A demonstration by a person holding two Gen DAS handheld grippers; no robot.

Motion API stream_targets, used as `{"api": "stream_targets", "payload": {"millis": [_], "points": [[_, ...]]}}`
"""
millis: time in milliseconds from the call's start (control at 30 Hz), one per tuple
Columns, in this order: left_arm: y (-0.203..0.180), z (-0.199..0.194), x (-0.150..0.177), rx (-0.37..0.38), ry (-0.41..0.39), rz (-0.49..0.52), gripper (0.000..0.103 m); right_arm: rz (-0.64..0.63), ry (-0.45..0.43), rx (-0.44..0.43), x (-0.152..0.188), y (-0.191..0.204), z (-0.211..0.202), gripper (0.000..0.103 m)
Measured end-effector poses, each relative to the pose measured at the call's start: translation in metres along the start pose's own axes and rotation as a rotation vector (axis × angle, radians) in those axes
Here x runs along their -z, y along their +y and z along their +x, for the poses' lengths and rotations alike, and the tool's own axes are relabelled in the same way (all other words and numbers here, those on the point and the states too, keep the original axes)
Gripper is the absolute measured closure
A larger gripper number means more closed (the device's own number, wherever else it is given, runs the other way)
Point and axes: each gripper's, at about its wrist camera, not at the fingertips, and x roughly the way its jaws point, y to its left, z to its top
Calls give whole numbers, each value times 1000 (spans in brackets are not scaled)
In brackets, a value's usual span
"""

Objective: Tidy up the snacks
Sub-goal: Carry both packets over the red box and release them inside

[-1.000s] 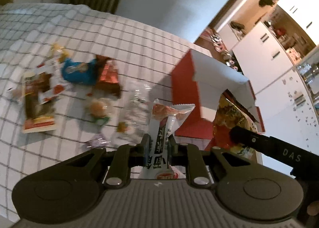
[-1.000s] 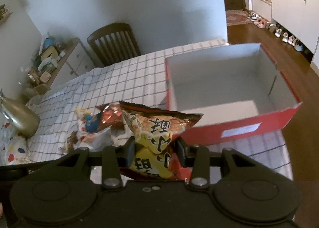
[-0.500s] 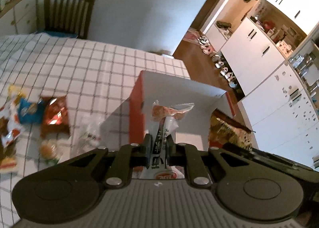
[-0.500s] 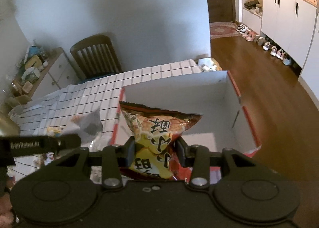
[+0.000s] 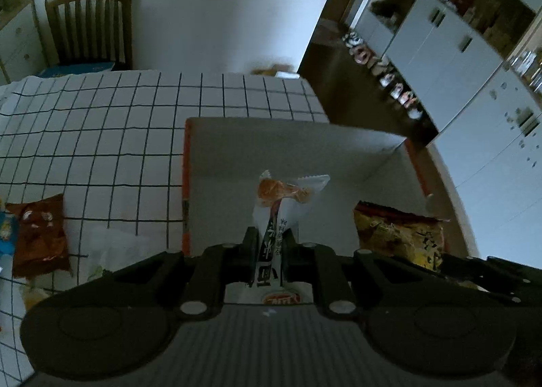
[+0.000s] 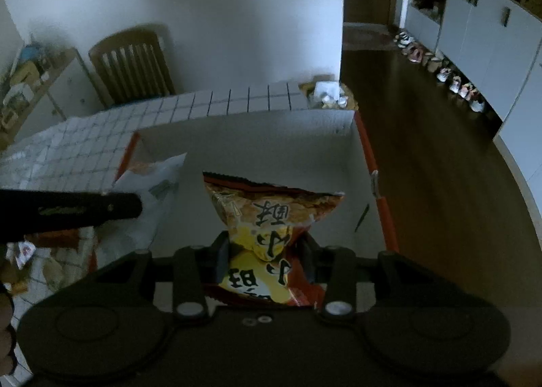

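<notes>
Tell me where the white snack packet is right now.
The white snack packet is clamped in the left hand-held gripper, over the red box, left of the yellow chip bag.

Glossy snack packets (image 6: pixel 267 214), matt cardboard box (image 6: pixel 271 136)

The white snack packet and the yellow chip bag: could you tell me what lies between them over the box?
Nothing: the left wrist view shows only bare white box floor between white snack packet and yellow chip bag.

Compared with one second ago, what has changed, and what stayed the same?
Both grippers moved from the table's snack pile to above the open box. The left gripper still grips the white snack packet; the right gripper still grips the yellow chip bag.
</notes>
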Motion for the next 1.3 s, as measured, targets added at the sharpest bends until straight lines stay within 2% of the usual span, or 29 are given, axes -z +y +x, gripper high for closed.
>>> {"api": "stream_targets", "payload": {"millis": [200,433,567,700,967,1200,1300], "points": [[-11,30,4,-31,44,41,89,-20,45,-4,0,-6,19,62],[-10,51,13,-57,95,41,89,-32,87,-1,2,-8,33,61],[-7,53,19,-43,109,35,89,-23,77,-16,2,-11,29,55],[-4,45,23,-18,109,32,89,-22,71,-45,4,-15,18,47],[-5,20,28,3,77,40,88,-23,38,-65,8,-20,-6,40],[-5,-6,36,20,42,45,87,-30,7,-70,14,-19,-26,39],[-6,-19,40,22,21,54,87,-34,-10,-73,15,-18,-33,34]]}}
